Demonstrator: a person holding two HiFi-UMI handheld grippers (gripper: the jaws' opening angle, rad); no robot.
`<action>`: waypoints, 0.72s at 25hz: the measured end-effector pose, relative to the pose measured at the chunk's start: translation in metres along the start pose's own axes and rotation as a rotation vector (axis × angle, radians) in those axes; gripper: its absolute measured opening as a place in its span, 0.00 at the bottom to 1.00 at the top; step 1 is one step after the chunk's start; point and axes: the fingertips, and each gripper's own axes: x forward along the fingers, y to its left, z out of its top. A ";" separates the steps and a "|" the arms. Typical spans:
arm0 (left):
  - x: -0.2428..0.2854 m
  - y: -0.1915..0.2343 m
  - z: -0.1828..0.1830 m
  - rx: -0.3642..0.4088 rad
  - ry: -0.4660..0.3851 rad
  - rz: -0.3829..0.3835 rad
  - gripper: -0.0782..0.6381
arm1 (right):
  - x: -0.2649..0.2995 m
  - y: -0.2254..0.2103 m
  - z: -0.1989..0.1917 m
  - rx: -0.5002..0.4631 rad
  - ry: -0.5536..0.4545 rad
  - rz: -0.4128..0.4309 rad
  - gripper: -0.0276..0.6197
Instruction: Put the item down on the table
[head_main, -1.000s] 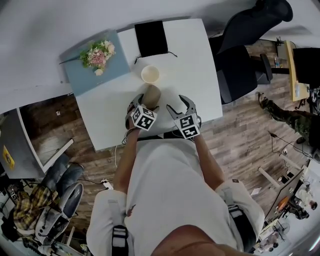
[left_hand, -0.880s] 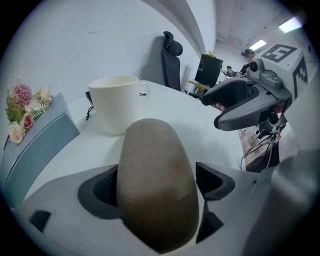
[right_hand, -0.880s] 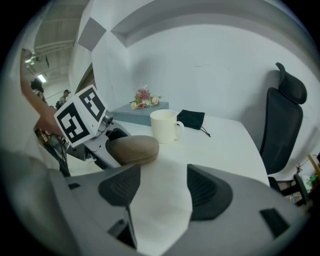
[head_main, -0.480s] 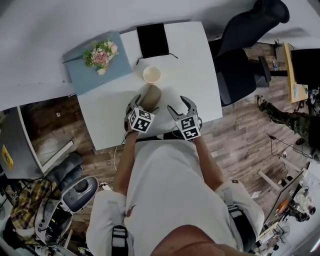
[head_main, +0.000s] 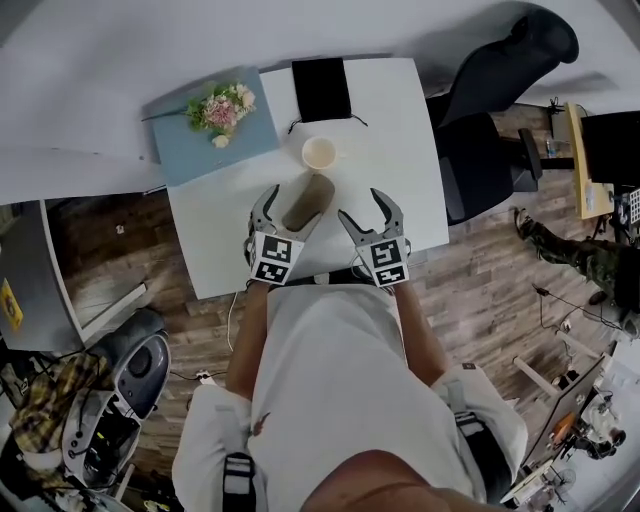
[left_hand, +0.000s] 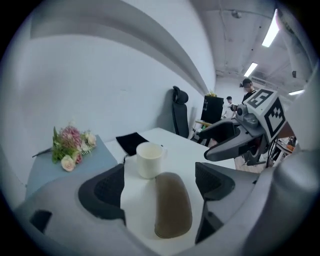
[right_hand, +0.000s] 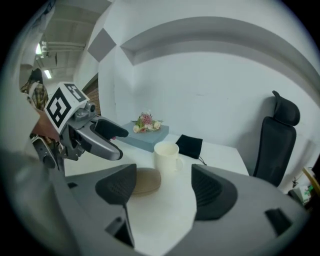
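Observation:
A long brown rounded case (head_main: 308, 202) lies flat on the white table (head_main: 400, 130), just in front of a white mug (head_main: 319, 153). My left gripper (head_main: 275, 206) is open and stands close behind the case's near end, apart from it; in the left gripper view the case (left_hand: 171, 205) lies between and beyond the jaws, with the mug (left_hand: 149, 159) behind it. My right gripper (head_main: 366, 208) is open and empty to the right of the case. The right gripper view has the case (right_hand: 145, 181) at the left and the mug (right_hand: 167, 156) in the middle.
A black pouch (head_main: 322, 88) lies at the table's far edge. A grey-blue box (head_main: 195, 148) with a flower bunch (head_main: 226, 107) sits at the far left. A black office chair (head_main: 490, 110) stands right of the table. A wall runs behind the table.
My left gripper has let go of the brown case, opened, and drawn back toward me. The case now rests on the table. The right gripper stays open.

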 end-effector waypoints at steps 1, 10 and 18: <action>-0.008 0.004 0.013 0.009 -0.044 0.016 0.74 | -0.002 0.000 0.010 -0.004 -0.022 -0.007 0.58; -0.080 0.035 0.104 0.115 -0.327 0.143 0.70 | -0.032 0.009 0.107 -0.053 -0.233 -0.068 0.58; -0.135 0.041 0.137 0.156 -0.449 0.197 0.69 | -0.067 0.033 0.163 -0.097 -0.334 -0.114 0.58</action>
